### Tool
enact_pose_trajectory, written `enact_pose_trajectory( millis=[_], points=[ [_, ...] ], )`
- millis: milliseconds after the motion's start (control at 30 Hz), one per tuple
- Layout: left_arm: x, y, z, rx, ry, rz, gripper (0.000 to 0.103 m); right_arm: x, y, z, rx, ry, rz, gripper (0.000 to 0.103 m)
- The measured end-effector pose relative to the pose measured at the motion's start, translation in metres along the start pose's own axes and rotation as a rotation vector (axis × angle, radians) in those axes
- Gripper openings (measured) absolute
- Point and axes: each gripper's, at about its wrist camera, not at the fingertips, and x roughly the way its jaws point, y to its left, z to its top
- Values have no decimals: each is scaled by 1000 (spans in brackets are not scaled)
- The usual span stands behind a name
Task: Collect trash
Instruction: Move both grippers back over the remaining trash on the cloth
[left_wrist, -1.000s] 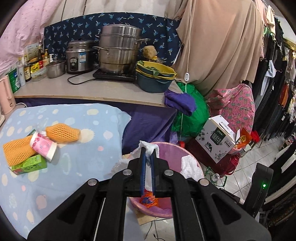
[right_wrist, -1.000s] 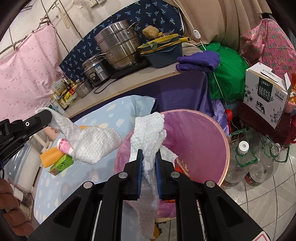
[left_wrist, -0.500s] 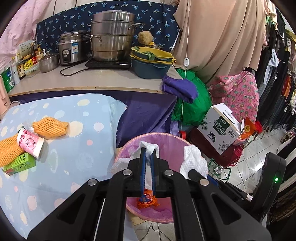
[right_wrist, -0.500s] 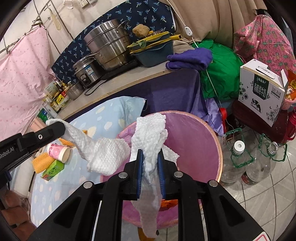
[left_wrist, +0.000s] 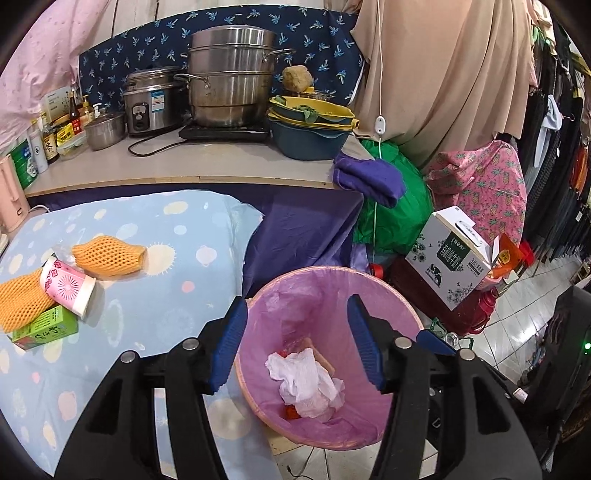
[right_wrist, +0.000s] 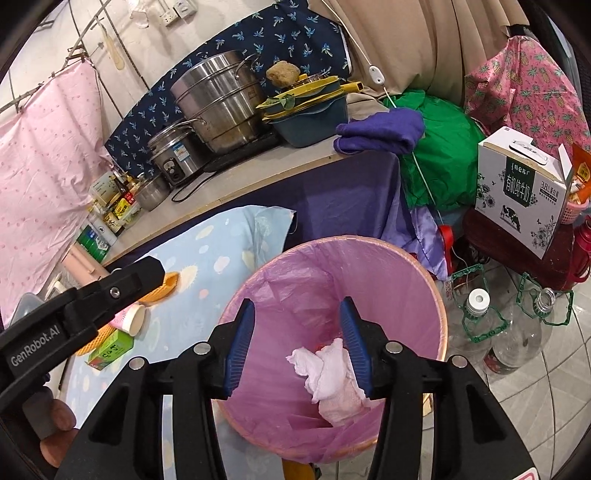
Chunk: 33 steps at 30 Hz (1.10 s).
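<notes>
We hold the left gripper (left_wrist: 297, 339) and right gripper (right_wrist: 297, 341) spread open, empty, above the bin (left_wrist: 410, 314); tissues (left_wrist: 306, 384) lie inside. Next we fetch the cup (left_wrist: 66, 286) on the table (left_wrist: 166, 295) left of the bin.

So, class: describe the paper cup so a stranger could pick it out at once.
Find the pale blue spotted cloth left of the pink bin. The paper cup lies on its side there, between two orange foam nets and a green carton: alone pink, flower-printed.

steel steamer pot (left_wrist: 231, 74) on counter | rice cooker (left_wrist: 151, 99) beside | milk carton box (left_wrist: 452, 254) on floor
</notes>
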Motion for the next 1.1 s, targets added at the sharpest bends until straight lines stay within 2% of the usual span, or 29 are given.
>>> enact_pose_trajectory(
  millis=[667, 967, 1033, 1100],
  points=[
    [-10, 35, -4, -67, 3, 38, 53, -2, 33, -5, -51, 10, 15, 48],
    [-17, 83, -16, -150, 19, 87, 55, 6, 59, -13, -84, 35, 42, 48],
    [-19, 96, -20, -171, 25, 109, 56, 10, 67, -16, -96, 47, 54, 48],
    [-23, 112, -26, -187, 29, 151, 64, 14, 76, -19, -109, 59, 66, 48]
  ],
)
